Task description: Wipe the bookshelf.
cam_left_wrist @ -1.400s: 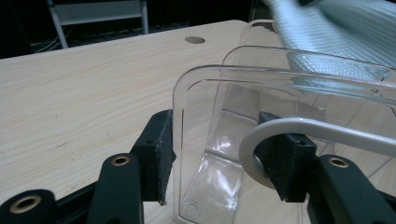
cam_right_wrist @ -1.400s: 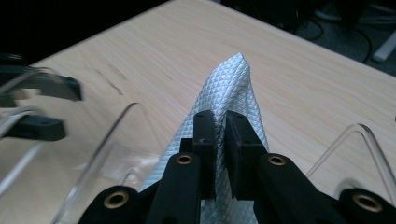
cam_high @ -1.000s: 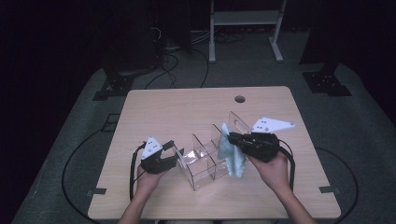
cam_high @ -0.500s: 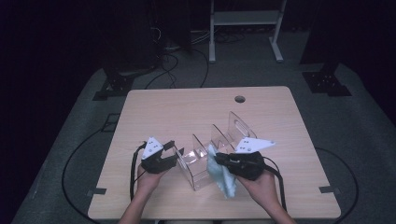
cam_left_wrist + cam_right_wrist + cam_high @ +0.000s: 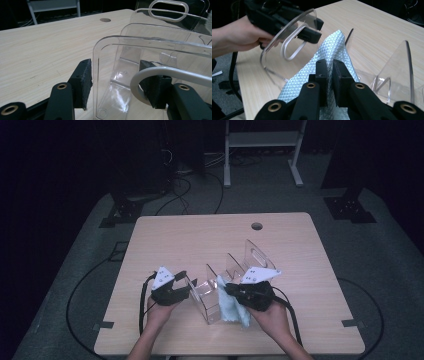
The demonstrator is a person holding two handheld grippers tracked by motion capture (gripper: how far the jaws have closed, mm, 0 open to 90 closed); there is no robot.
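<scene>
Dark floor and trailing cables surround a pale wooden table (image 5: pixel 165 240) with a round hole near its far edge. On its near half stands a clear plastic rack (image 5: pixel 235 270) of upright dividers, its long axis running from the near left toward the far right. The left gripper (image 5: pixel 181 284) has its jaws on either side of the rack's nearest end panel (image 5: pixel 117 75); the pads sit just beside the plastic, and from the left gripper view I cannot be sure they actually press it. That placement looks meant to steady the rack while the other hand works. The right gripper (image 5: pixel 329 75) is clamped tight on a light blue quilted cloth (image 5: pixel 332 50), which hangs from the jaws and drapes down against the near end of the rack, its length running roughly top to bottom. Holding it by one edge keeps it taut enough to wipe the dividers, or perhaps to slip between them.
</scene>
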